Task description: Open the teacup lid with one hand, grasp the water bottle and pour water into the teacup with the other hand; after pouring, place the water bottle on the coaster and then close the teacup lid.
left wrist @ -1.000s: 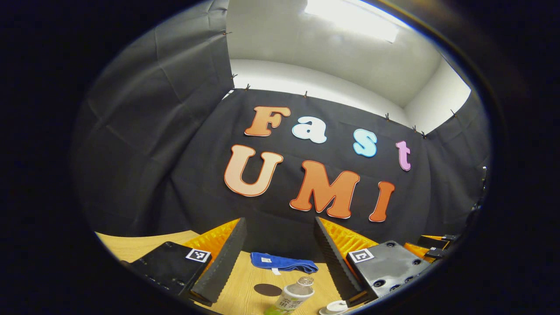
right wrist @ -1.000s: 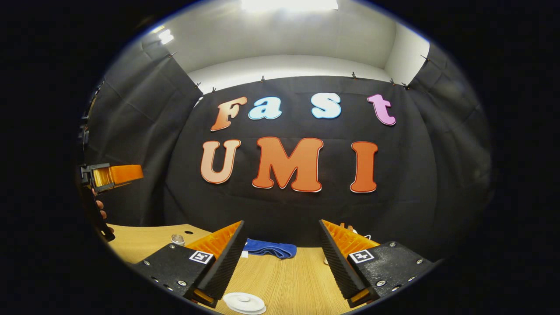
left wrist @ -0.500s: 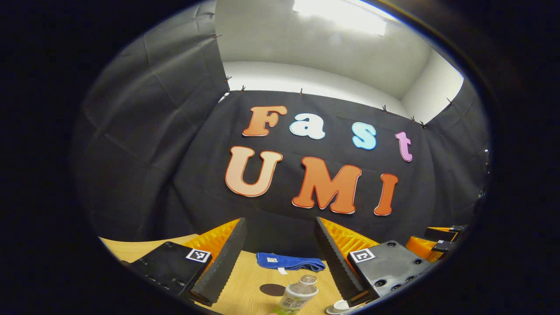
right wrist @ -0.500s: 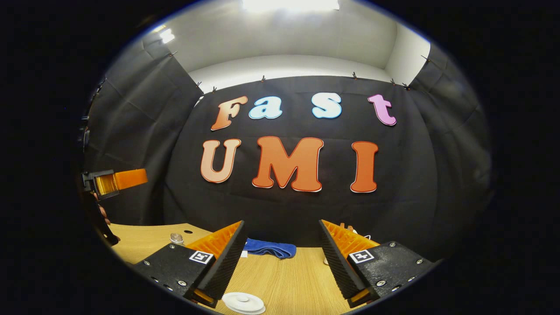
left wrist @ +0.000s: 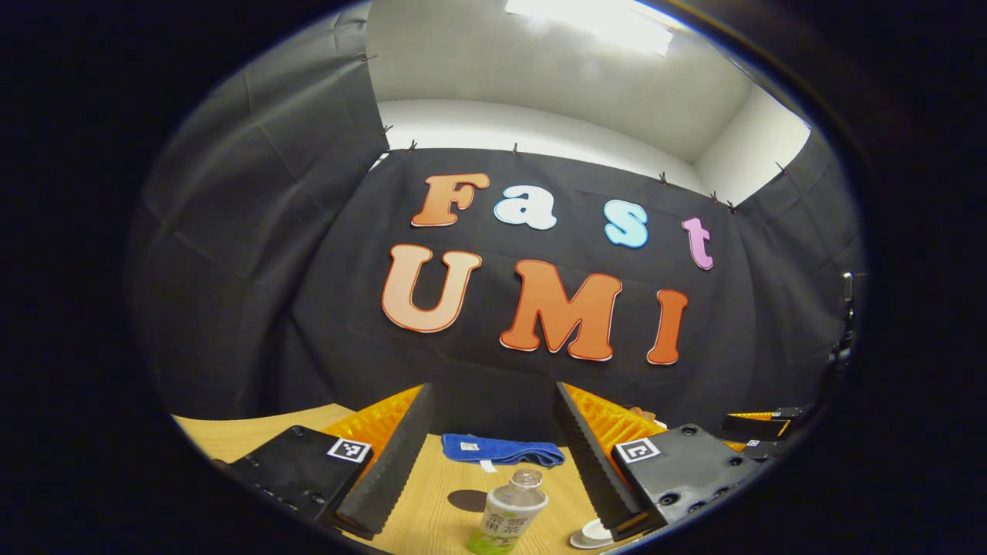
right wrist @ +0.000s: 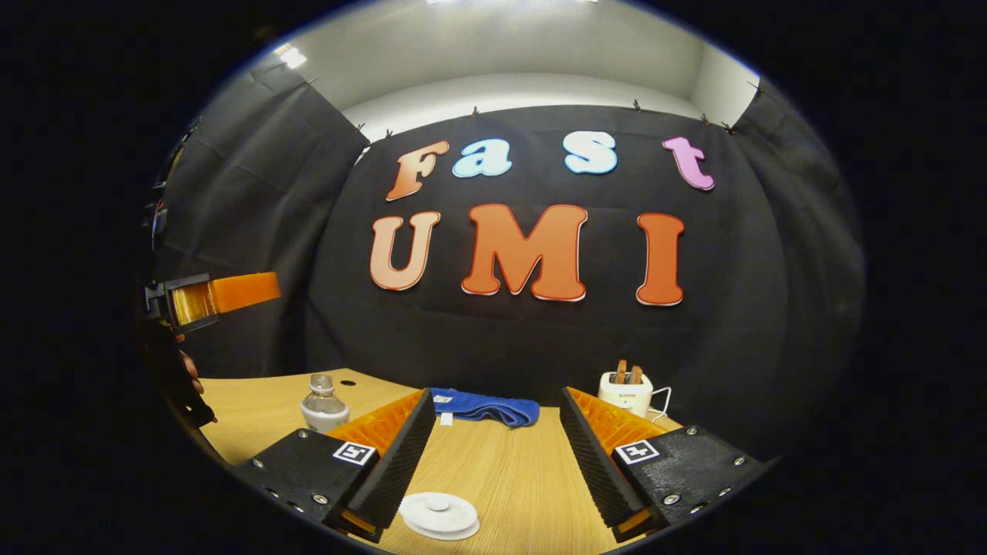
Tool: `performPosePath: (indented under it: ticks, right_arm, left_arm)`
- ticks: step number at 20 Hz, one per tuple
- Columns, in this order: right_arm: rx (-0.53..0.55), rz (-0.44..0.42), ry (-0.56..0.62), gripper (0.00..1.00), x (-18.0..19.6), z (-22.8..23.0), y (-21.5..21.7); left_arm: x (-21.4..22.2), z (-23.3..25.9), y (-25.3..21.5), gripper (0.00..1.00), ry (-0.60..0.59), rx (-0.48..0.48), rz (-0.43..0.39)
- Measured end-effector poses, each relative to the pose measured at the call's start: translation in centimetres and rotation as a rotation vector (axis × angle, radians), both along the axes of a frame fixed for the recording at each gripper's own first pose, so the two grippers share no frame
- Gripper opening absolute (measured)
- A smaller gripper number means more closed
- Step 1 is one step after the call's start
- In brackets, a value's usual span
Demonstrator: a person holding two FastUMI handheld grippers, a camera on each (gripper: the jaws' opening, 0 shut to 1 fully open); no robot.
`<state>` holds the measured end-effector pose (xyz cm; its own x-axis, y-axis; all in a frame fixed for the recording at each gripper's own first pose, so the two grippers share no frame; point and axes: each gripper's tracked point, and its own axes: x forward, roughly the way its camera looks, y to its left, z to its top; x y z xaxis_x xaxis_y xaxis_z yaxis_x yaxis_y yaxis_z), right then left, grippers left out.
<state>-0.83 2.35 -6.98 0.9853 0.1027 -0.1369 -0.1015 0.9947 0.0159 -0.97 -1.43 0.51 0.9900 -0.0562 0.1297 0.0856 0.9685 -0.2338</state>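
Wooden worktop (right wrist: 509, 478) underneath everything, running back to the black cloth wall. On it, at the back edge against the cloth, a folded blue towel (right wrist: 484, 407), seen in the left gripper view too (left wrist: 501, 449). To the right of the towel in the right gripper view, a small white toaster (right wrist: 626, 389) with two brown slices standing in its slots and a white cord beside it. Left tool (left wrist: 490, 455) held above the worktop with fingers wide apart, nothing between the pads; also seen from the side at the left edge of the right gripper view (right wrist: 216, 297), raised well above the wood, with part of a hand (right wrist: 187, 371) below it. Right tool (right wrist: 493, 455) likewise spread wide and empty, low over the worktop; its tip peeking in at the right edge of the left gripper view (left wrist: 759, 432). Water bottle (left wrist: 507, 512) standing upright on the wood, clear with a pale label and a green band at the bottom, framed between the left tool's fingers but apart from both; in the right gripper view (right wrist: 323, 405) just behind the left finger of the right tool. Dark round spot (left wrist: 468, 500) on the wood just left of the bottle. White round lid (right wrist: 439, 515) with a small knob, lying flat near the right tool's left finger, untouched; a white rim (left wrist: 590, 533) of the same at the lower edge of the left gripper view, partly hidden behind the right finger.
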Motion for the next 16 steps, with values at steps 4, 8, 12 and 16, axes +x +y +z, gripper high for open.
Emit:
performPosePath:
  ticks: [4, 8, 12, 16]
  right_arm:
    - [0.005, 0.088, 0.092, 0.97, -1.1, -3.9, 2.6]
    - [0.031, 0.166, 0.203, 0.95, -1.9, -7.9, 4.7]
    - [0.057, 0.198, 0.312, 0.93, -2.1, -11.1, 5.5]
    - [0.042, 0.206, 0.374, 0.83, -1.9, -13.4, 5.9]
  left_arm:
    - [-0.8, -1.2, 0.1, 0.99, 0.015, 0.051, 0.017]
    - [-1.8, -3.0, -1.7, 0.99, 0.042, 0.122, -0.029]
    - [-2.6, -4.2, -3.8, 0.99, 0.062, 0.139, -0.08]
    - [-2.9, -5.0, -4.7, 0.99, 0.079, 0.123, -0.114]
